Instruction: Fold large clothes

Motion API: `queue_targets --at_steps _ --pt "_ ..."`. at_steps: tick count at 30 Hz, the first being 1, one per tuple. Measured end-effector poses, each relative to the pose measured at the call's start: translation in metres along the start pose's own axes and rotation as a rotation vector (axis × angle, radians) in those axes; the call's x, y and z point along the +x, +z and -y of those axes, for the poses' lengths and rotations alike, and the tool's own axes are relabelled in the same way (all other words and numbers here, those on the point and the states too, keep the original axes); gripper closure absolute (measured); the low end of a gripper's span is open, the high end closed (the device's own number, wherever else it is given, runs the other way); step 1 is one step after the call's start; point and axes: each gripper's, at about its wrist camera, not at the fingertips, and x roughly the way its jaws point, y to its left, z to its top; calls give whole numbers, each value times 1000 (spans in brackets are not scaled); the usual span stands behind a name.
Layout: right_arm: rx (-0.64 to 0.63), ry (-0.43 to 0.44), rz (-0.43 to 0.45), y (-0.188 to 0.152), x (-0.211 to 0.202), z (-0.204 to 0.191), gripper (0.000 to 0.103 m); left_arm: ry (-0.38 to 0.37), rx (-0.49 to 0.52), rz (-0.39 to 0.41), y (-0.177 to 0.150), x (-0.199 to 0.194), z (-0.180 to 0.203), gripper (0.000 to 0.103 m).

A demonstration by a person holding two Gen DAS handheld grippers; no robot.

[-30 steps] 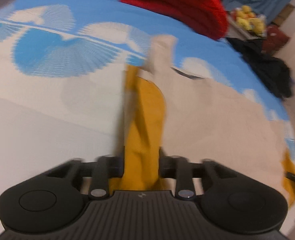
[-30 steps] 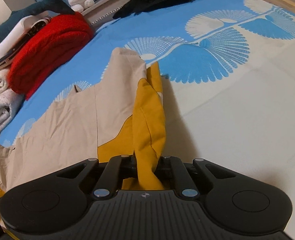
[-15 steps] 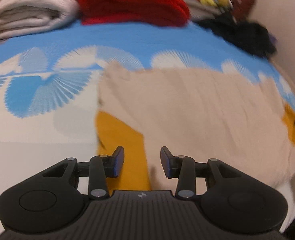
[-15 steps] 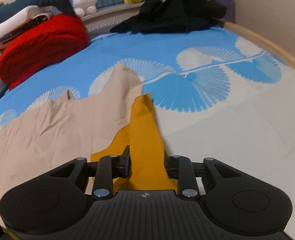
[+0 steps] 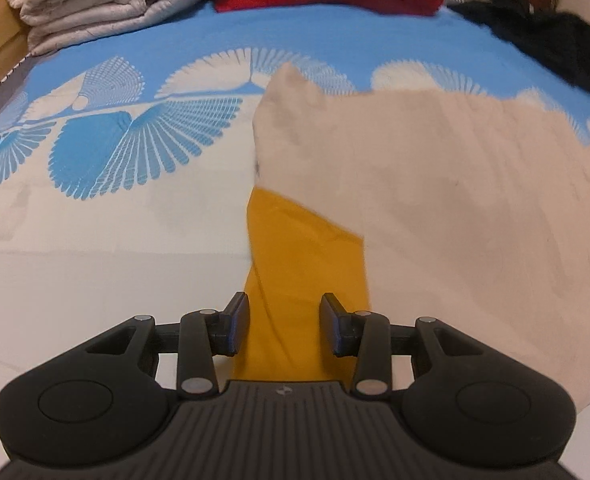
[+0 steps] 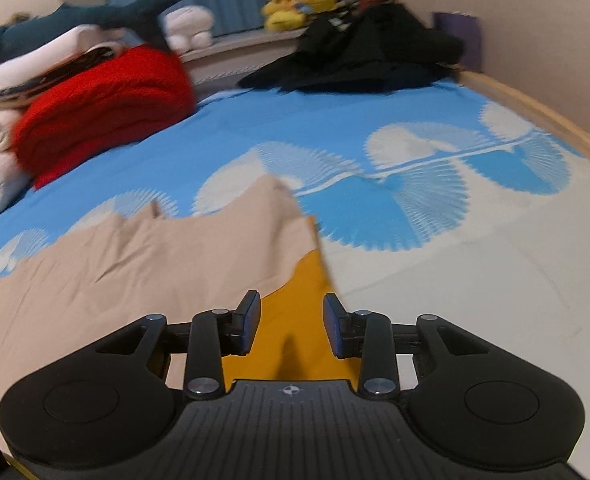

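Your left gripper (image 5: 285, 330) and right gripper (image 6: 291, 330) now gape, no longer pinching. The beige-and-mustard garment (image 5: 435, 200) lies flat.

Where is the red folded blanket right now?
The red blanket lies at the far edge of the bed, upper left in the right wrist view, between the white bedding and the black clothes pile.

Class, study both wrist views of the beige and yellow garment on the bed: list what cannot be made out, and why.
- Left wrist: garment runs off the right edge; the left gripper hides its near hem.
- Right wrist: the right gripper covers the yellow corner's near end; garment cut off at the left edge.
- Right wrist: plush toys blurred.
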Motion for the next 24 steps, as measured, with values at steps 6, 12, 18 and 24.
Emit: queue_targets --at_steps 6,12,18,24 --pt "-145 -153 -239 -31 42 0 65 2 39 21 8 -9 10 59" --pt "-88 -163 -158 -21 26 6 65 10 21 98 11 -32 9 59" --pt "-22 -140 89 -2 -33 4 65 48 25 249 3 -87 17 59" --pt "28 -38 305 15 -123 -14 59 58 6 368 -17 -164 24 59"
